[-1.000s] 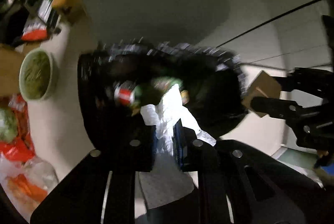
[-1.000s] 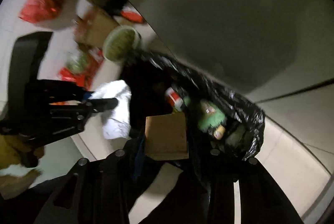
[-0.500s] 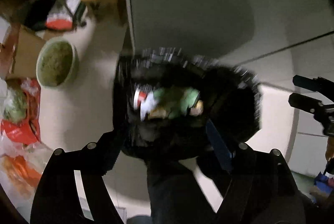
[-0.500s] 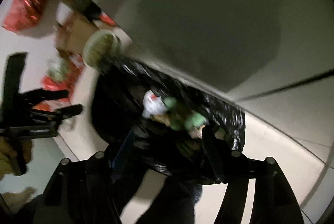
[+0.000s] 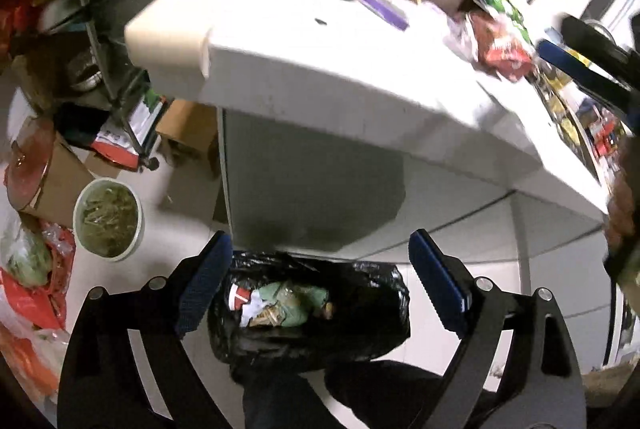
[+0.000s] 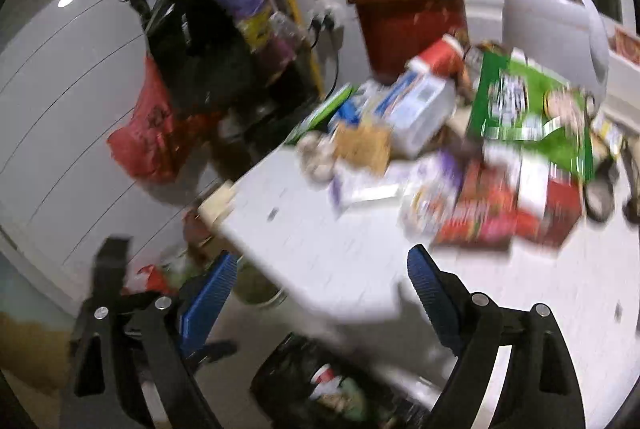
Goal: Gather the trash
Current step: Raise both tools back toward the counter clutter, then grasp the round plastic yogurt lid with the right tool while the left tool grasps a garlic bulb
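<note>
Trash bag [image 5: 308,313] on floor, left tool [image 5: 320,289] open

Glossy black plastic trash bag [image 5: 372,325], matt white table [image 5: 320,57], glossy tiled floor [image 5: 180,229].

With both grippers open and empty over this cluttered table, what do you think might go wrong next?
1. The wrappers lie overlapped beside a green packet; the right gripper may snag several at once.
2. The trash bag sits on the floor below the table edge, its mouth slumped, so dropped items could miss.
3. Motion blur suggests fast swings near the clay pot.
</note>
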